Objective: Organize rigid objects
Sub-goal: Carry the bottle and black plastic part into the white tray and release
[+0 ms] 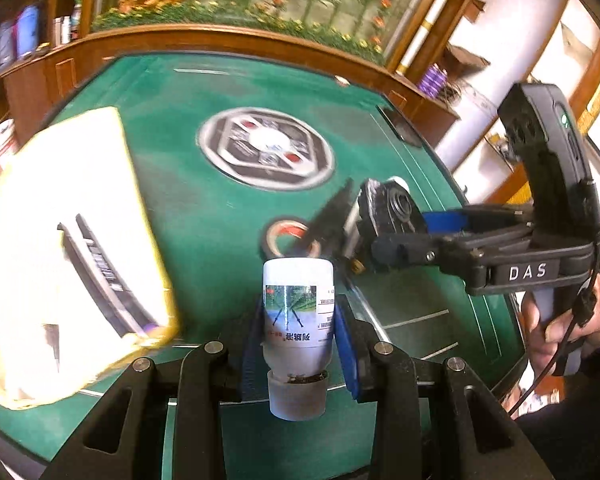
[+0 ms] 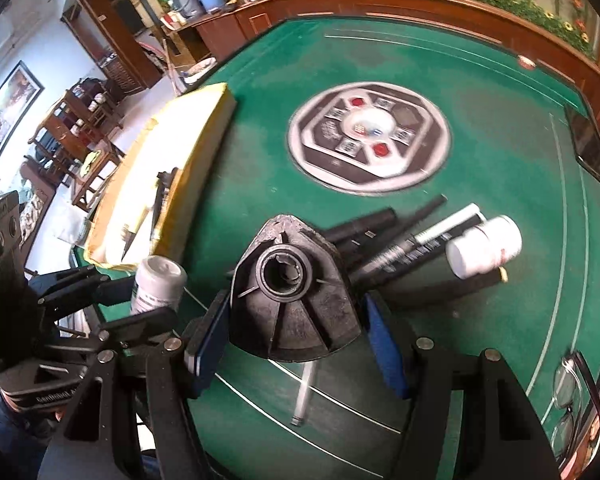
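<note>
Above the green table [image 1: 204,208], both grippers are loaded. Left gripper [image 1: 298,332] has its jaws clenched on a white bottle [image 1: 298,312], held cap-toward-camera, clear of the felt. Right gripper [image 2: 296,320] grips a black fan-shaped part [image 2: 292,292] with a round socket in its face, also lifted. A yellow-edged box [image 1: 72,240], already holding some dark items, sits at the table's left side, near the left gripper. Likely step: carry both pieces to the box.

To do it well: keep the bottle squeezed at mid-body, not the cap, bring it low over the box rim, release only once it touches down. The right gripper should wait its turn so the tools don't collide. Still left on the felt: black markers [image 2: 384,240], another white bottle [image 2: 484,246], a tape roll [image 1: 286,236], a thin pen [image 2: 304,396].
</note>
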Demonstrator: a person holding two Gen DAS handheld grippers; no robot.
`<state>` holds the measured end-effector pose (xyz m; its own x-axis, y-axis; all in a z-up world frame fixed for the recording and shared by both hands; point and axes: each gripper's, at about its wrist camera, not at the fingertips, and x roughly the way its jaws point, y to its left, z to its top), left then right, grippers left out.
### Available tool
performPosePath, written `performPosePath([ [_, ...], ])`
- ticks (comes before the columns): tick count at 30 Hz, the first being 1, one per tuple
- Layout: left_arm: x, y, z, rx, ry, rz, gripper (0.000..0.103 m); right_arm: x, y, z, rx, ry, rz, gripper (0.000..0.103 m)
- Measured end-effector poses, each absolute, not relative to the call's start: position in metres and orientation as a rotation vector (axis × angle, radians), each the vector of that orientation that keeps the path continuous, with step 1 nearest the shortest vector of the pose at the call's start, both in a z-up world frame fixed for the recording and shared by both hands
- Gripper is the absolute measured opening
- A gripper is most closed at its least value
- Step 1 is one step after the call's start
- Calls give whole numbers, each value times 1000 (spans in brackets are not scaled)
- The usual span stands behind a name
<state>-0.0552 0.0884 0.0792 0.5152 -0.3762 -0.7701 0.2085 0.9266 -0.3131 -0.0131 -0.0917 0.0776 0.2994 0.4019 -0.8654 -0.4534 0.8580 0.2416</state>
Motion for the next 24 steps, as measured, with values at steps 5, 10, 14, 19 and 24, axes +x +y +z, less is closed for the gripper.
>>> performPosePath([
  [5,-58,127,99,-210,922,-278,36,-8,-52,91,-60,1124,638,65],
  [10,-52,168,105,-226,896,-197,36,-3,2,105,-123,1092,713,65],
  [14,-37,202,101,-235,897,-127,36,13,46,108,-141,1108,755,65],
  [19,-2,238,87,-246,919,-53,36,50,98,103,-113,1137,746,65],
  [24,35,269,62,-284,959,-9,36,88,146,85,-130,1174,711,65],
])
